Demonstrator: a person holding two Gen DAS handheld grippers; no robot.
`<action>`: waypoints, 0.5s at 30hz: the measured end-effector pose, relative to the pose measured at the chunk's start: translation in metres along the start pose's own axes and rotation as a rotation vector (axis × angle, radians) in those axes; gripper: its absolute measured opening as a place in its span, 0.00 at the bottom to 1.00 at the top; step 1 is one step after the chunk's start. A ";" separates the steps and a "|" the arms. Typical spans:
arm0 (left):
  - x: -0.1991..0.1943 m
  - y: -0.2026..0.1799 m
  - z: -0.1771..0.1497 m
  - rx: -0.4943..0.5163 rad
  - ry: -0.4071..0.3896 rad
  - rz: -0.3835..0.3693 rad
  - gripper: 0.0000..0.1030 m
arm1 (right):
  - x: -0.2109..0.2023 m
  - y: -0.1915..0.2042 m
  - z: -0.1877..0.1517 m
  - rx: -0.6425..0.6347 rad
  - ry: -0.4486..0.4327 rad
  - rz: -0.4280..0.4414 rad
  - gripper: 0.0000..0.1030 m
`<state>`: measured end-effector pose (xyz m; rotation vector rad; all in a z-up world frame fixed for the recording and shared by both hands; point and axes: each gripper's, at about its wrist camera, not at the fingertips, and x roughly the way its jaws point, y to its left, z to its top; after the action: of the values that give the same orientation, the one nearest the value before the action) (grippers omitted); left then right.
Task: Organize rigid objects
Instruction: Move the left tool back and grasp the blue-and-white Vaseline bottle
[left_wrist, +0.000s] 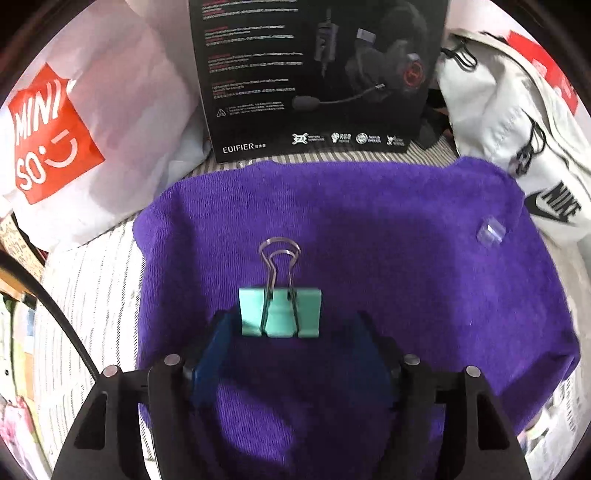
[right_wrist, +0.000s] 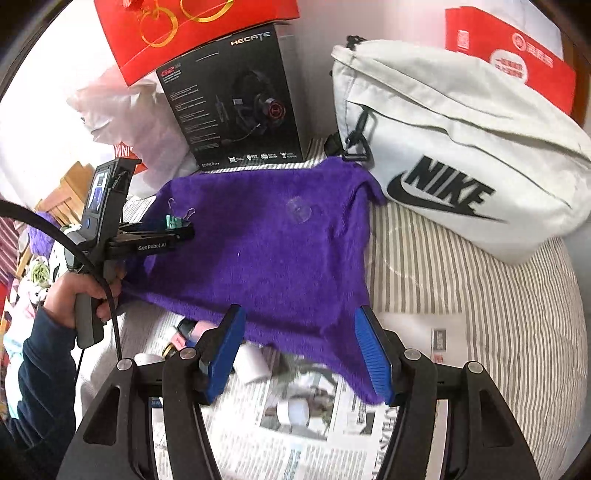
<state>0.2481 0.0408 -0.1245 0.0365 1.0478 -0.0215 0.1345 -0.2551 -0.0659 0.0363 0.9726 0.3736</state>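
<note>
Presently the left hand-held gripper (left_wrist: 291, 332) stands with its jaws parted, and one mint-green binder clip (left_wrist: 280, 313) lies between the blue pads (left_wrist: 212, 354) on the purple towel (left_wrist: 369, 240); the clip's left edge sits just beside the left pad, and whether they touch cannot be told, while the right pad is clearly apart from it. The clip's wire handles point away from the gripper, toward the far edge of the towel. The right hand-held gripper (right_wrist: 300, 349) is likewise open, about halfway, with nothing between its pads, and hangs over the near edge of the towel where it overlaps a newspaper (right_wrist: 295, 424). One small clear plastic piece (left_wrist: 490, 232) lies on the towel near its far right corner, well apart from both grippers. From the right wrist view, a hand (right_wrist: 79, 295) in a dark sleeve grips the left tool's handle. Behind the towel stand one black headset box (left_wrist: 314, 74), one white Miniso bag (left_wrist: 74, 140) and one white Nike bag (right_wrist: 461, 147), all on a striped bed cover (right_wrist: 480, 314).
</note>
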 end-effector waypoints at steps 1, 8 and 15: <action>-0.001 0.000 -0.003 -0.002 0.003 -0.002 0.63 | -0.002 -0.001 -0.003 0.006 0.000 0.001 0.60; -0.047 -0.003 -0.035 -0.001 -0.025 -0.031 0.63 | -0.023 -0.004 -0.026 0.029 -0.015 0.011 0.61; -0.117 -0.027 -0.089 0.101 -0.122 -0.167 0.76 | -0.042 -0.008 -0.044 0.045 -0.046 -0.004 0.65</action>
<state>0.1115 0.0179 -0.0679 0.0392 0.9249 -0.2258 0.0799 -0.2822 -0.0585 0.0834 0.9353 0.3455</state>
